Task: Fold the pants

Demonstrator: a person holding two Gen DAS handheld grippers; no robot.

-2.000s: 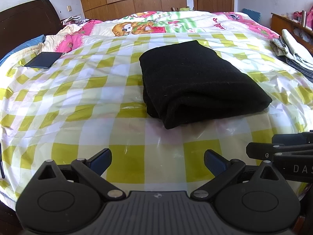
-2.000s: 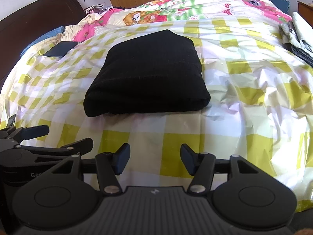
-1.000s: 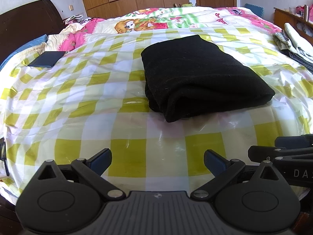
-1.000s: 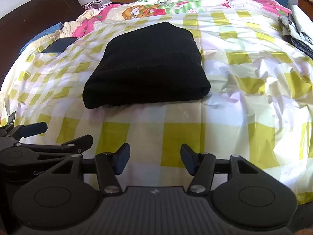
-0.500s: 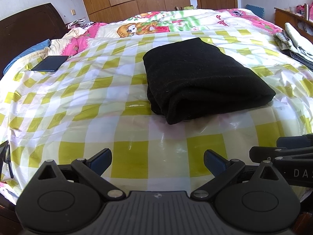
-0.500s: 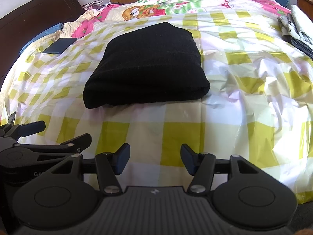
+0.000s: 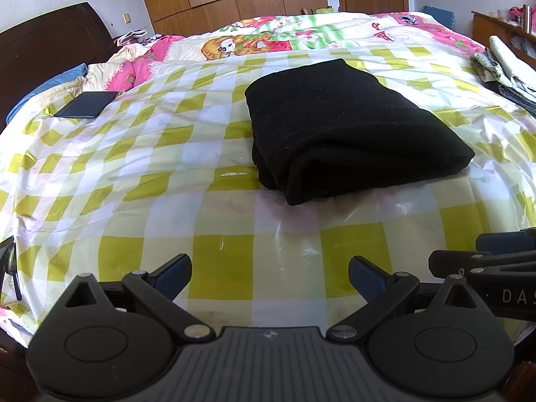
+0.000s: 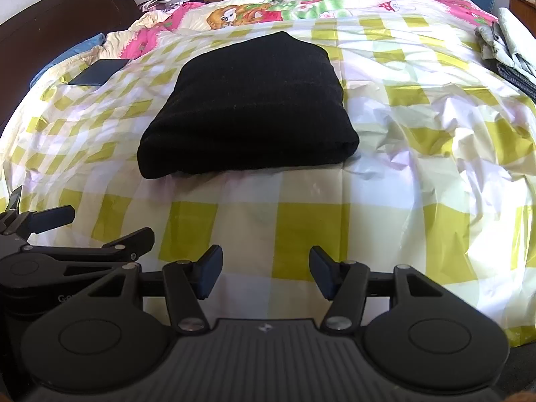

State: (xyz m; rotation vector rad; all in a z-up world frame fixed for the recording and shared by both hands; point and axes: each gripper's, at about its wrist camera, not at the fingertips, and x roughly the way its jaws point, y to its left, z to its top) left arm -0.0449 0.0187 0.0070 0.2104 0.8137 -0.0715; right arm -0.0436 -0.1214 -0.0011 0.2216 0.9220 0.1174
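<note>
White letters "DAS", cut off at frame edge, on right tongs [image 7: 495, 261]; "Go", partly hidden, on left tongs [image 8: 77, 231].

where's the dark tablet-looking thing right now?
The dark flat device lies far left on the checked sheet in both wrist views, near the headboard and pink quilt, well apart from the folded black pants.

I see lots of bare checkered sheet [image 7: 140, 174] between my tongs and the folded black pants [image 7: 341, 127], so both tongs can slide forward there. The left tongs [image 7: 269, 276] and the right tongs [image 8: 264, 274] sit close side by side and could bump. A dark tablet [image 7: 85, 104] lies far off to the left. A pile of clothes [image 8: 509, 47] blocks the far right edge of the bed.
</note>
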